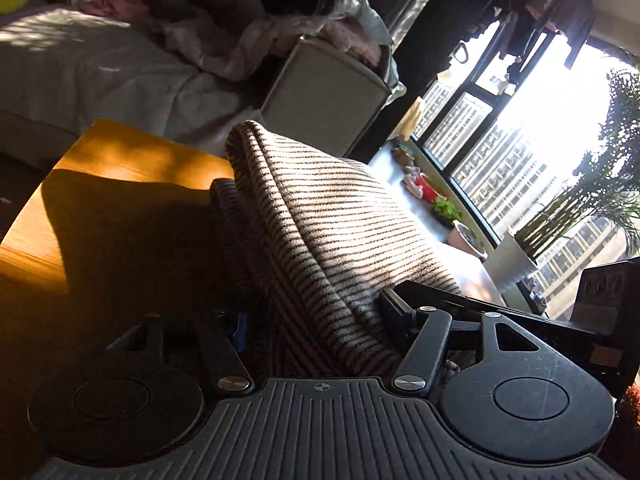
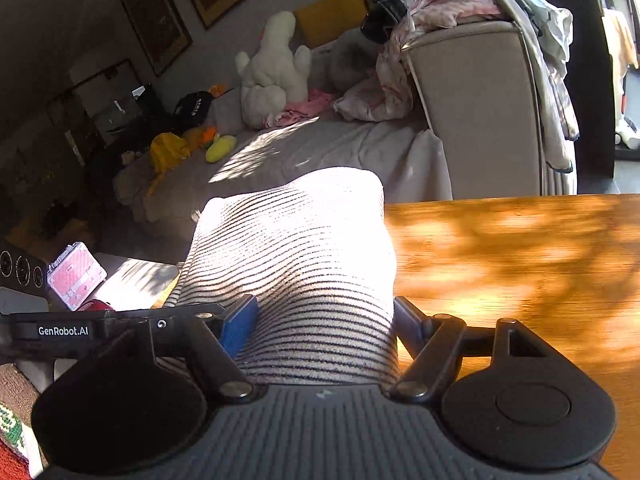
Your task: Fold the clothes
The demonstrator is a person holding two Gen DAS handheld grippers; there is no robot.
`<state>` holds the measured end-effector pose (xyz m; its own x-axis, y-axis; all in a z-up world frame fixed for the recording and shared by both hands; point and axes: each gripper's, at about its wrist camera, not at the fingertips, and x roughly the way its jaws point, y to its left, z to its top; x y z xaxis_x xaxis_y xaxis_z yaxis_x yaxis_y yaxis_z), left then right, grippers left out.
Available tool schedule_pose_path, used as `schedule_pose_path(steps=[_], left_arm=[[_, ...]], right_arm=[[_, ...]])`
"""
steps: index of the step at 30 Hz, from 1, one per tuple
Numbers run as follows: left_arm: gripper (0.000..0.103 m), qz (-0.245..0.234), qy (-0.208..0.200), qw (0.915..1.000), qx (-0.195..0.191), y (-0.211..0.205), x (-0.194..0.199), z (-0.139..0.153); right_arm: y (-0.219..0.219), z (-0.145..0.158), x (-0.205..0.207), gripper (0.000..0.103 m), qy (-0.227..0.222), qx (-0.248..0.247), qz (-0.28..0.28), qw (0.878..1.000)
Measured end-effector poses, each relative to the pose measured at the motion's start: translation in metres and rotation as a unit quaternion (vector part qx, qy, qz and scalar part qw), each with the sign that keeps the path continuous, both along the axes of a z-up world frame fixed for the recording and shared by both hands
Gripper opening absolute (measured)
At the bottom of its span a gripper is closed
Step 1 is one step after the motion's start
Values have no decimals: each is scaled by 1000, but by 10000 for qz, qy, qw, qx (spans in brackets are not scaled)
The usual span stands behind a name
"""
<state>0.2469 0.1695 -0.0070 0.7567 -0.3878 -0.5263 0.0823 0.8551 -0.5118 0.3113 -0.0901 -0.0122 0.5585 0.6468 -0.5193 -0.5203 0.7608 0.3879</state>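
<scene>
Two grippers each gripped the same striped garment (image 1: 320, 232). From the left wrist, the left gripper (image 1: 316, 320) stood about half open, its jaws clamped on a thick bunch of folded cloth rising ahead of it, wooden table (image 1: 120, 168) to its left. From the right wrist, the right gripper (image 2: 324, 320) pinched a wide wad directly ahead, table to its right. Carrying both ends level and taut should keep the fold even.

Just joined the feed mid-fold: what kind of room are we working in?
Most likely a home living room: a sofa draped with loose laundry, a white plush toy on its cushions, and a wooden table carrying the striped garment.
</scene>
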Motion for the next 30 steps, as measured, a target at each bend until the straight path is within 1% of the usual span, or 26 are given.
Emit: schedule_pose_path(steps=[3,5,10,12,15,18,19,20,21,23,25,26,27,28,29,30], left_arm=[[67,-41,-46,10000,9,3,-2,0],[67,-26,-67,10000,3,2,-4,0],[68,-29,-18,10000,-45,1,-5,-1],[67,-33,-4,10000,20,-2,-7,0],[67,-2,34,10000,87,-3,-9,3],[67,14,71,9999,110,-1,-8,8],[66,21,40,9999,134,0,-9,11],[66,31,-30,9998,176,1,-11,16],[64,42,-108,9997,222,2,-12,20],[60,119,-272,9988,400,4,-15,31],[55,270,-346,9976,543,7,-12,40],[52,343,-351,9972,560,8,-9,44],[50,369,-395,9970,555,8,-5,49],[50,373,-464,9967,552,8,-2,53],[50,365,-529,9960,614,7,2,56],[50,350,-592,9951,708,5,7,59]], right_arm=[[0,0,-2,80,-56,-33,-75,10000],[-7,1,-8,83,-7,40,-146,9999],[-27,-8,-25,83,350,406,-129,9985],[-31,-7,-29,71,392,519,-57,9979],[-30,5,-42,67,91,480,36,9988],[-34,4,-46,66,39,460,99,9989],[-33,3,-46,66,28,313,48,9995],[-31,5,-49,66,-102,115,-22,9999],[-28,7,-53,70,-257,-88,-92,9996],[-22,14,-62,70,-637,-477,-187,9967],[-14,25,-82,70,-1317,-871,-150,9873],[-11,29,-91,69,-1590,-974,-114,9824],[-8,33,-102,63,-1811,-944,11,9789],[-4,37,-107,57,-1864,-862,152,9786],[0,41,-111,42,-1883,-774,292,9786],[7,45,-112,36,-1891,-700,415,9786]])
